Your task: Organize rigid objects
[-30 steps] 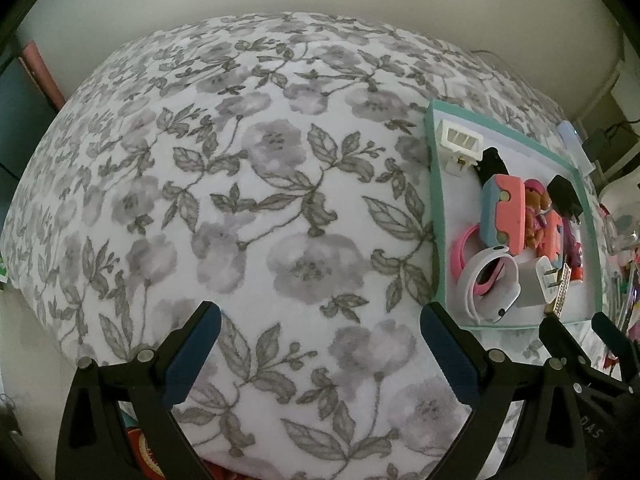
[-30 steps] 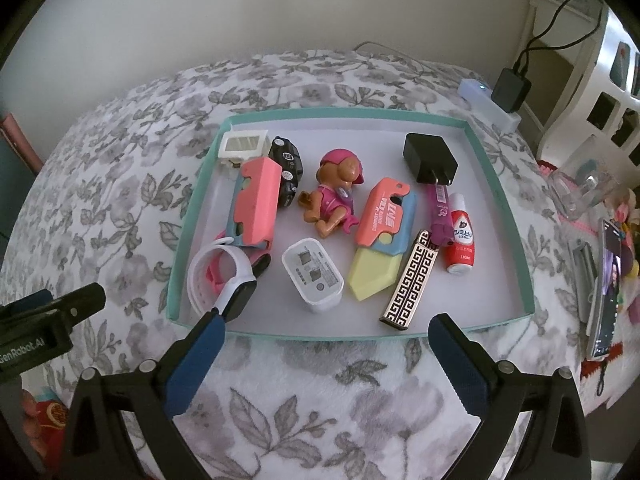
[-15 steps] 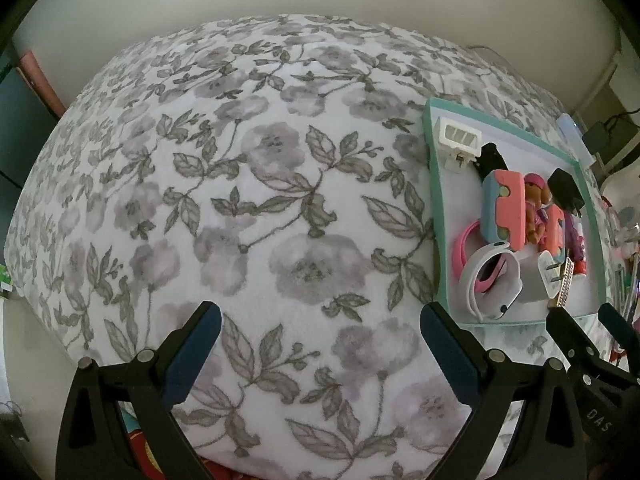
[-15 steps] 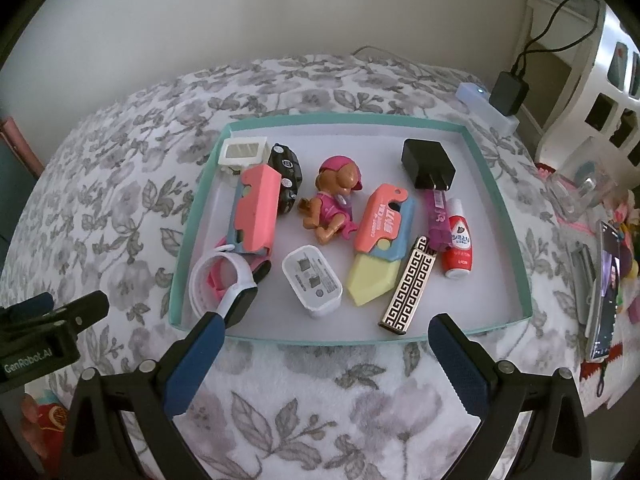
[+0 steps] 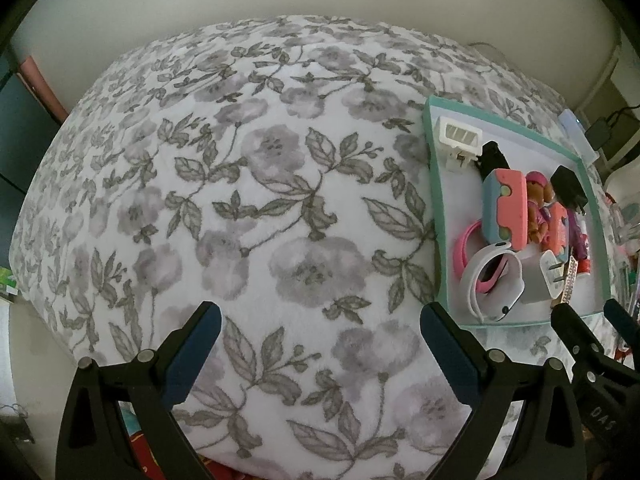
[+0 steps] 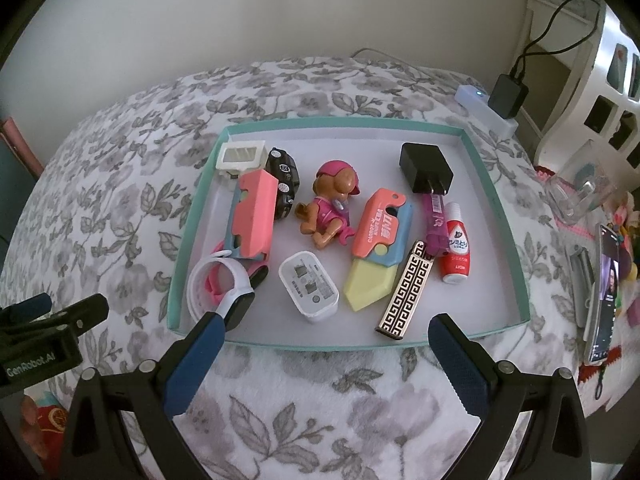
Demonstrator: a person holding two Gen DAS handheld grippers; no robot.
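**Right gripper creeping closer to the tray**

Right gripper [image 6: 324, 354] is hanging wide open and empty, easing in toward the teal tray [image 6: 516, 240] over the last second. Left gripper [image 5: 320, 344], also gaping and empty, is hovering over bare bedspread [image 5: 240, 200] left of the tray. Toys and chargers are all sitting inside it.

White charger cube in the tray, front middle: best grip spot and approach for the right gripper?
Grip the white charger cube across its two long side faces, coming straight down from above with the open right gripper. It lies flat, label up, with clear tray floor on both long sides; the yellow-tipped carrot knife sits close on its right, so keep the fingers narrow.
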